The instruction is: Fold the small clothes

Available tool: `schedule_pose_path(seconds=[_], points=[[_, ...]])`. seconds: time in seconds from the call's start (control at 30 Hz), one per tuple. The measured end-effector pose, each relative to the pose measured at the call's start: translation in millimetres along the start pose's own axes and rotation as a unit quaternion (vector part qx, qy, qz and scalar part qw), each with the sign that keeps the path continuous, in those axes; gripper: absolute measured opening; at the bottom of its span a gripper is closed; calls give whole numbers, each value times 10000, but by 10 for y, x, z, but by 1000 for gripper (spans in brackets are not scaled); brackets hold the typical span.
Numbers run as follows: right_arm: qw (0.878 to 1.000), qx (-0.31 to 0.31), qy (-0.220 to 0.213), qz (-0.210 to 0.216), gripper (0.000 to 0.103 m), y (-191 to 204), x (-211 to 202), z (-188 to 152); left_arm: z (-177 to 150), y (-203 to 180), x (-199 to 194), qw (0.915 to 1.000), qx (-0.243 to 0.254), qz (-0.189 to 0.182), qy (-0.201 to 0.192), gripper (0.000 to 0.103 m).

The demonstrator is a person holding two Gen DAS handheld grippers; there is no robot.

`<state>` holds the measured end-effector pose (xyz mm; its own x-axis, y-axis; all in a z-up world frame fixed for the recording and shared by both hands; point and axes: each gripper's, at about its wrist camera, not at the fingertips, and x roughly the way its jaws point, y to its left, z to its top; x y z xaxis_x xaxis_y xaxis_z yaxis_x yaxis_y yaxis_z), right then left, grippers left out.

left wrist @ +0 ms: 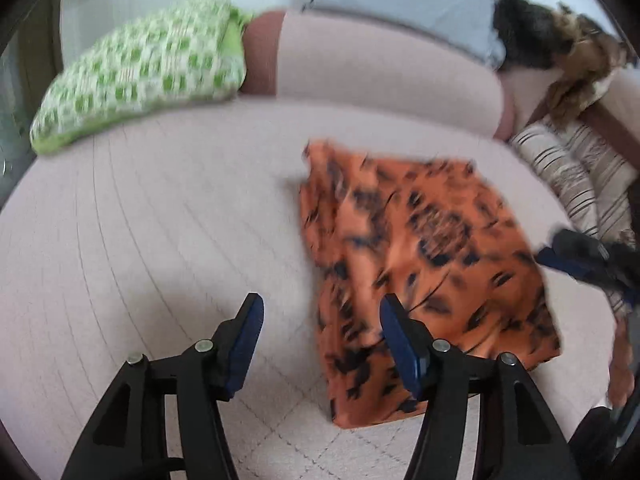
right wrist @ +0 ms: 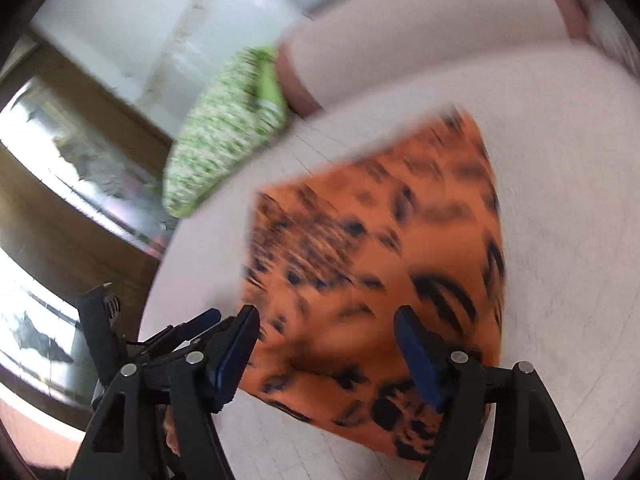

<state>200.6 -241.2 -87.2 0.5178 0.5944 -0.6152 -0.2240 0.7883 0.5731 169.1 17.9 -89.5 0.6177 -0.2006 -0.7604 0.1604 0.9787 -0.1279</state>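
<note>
Sofa seat [left wrist: 160,220], pale pink and quilted, fills most of both views, with its matching backrest [left wrist: 380,76] rising behind. Against that backrest at the left leans a green-and-white checked cushion [left wrist: 136,72]; a striped cushion [left wrist: 572,176] sits at the right end, below a dark furry throw [left wrist: 560,52] draped over the back. On the seat lies the orange cloth with black blotches [left wrist: 420,248], folded into a rough rectangle and flat on the upholstery, right of centre in the left wrist view. The left gripper [left wrist: 322,308] hovers over the cloth's near left edge, jaws spread with nothing pinched between the blue pads [left wrist: 400,340]. The right gripper [right wrist: 326,320] hangs above the cloth's near end, jaws likewise apart and empty. Both pictures are blurred, so the finer print on the fabric cannot be read.
</note>
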Motion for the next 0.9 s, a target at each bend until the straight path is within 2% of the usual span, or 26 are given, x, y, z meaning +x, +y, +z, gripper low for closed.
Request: schedule_pose_path(seconds=[0.07, 0.13, 0.17, 0.2, 0.23, 0.33, 0.37, 0.43, 0.47, 0.5, 0.53, 0.6, 0.7, 0.8, 0.9], points=[[9995, 202, -133, 177, 73, -103, -29, 210, 1, -60, 3, 9999, 86, -127, 1, 62], [9983, 536, -182, 153, 78, -251, 131, 348, -92, -114, 267, 9979, 423, 130, 477, 62], [9968, 799, -69, 72, 81, -421, 250, 400, -117, -62, 319, 9971, 424, 141, 612, 62], [9918, 1236, 280, -137, 84, -619, 445, 417, -78, 16, 332, 9979, 213, -70, 608, 62], [9872, 1529, 428, -139, 84, -743, 532, 379, -12, 78, 288, 9984, 40, -229, 519, 62], [9952, 970, 55, 125, 84, -558, 400, 361, 399, 170, 174, 9983, -76, -566, -77, 62], [9952, 957, 49, 198, 84, -520, 381, 341, 531, 150, 219, 9986, -59, -513, -123, 62], [9950, 959, 135, 258, 84, -524, 414, 319, 726, 99, 456, 9986, 170, -501, 28, 62], [9951, 952, 142, 235, 84, -534, 432, 306, 735, 52, 692, 9979, 458, -317, 332, 62], [9946, 995, 145, 248, 84, -572, 430, 299, 688, 51, 864, 9962, 629, -28, 603, 62], [9937, 1065, 138, 328, 84, -619, 422, 298, 642, 83, 1050, 9935, 722, 111, 872, 63], [9941, 1014, 150, 351, 84, -621, 408, 293, 650, 276, 1183, 9957, 317, -50, 874, 77], [9957, 876, 122, 266, 84, -595, 374, 292, 725, 382, 1062, 9974, -222, -10, 679, 77], [9971, 696, -60, 293, 84, -420, 190, 209, 654, 288, 794, 9988, -83, 71, 468, 77], [9988, 417, -162, 217, 84, -136, -125, -38, 461, 156, 456, 9995, 64, 201, 230, 77]])
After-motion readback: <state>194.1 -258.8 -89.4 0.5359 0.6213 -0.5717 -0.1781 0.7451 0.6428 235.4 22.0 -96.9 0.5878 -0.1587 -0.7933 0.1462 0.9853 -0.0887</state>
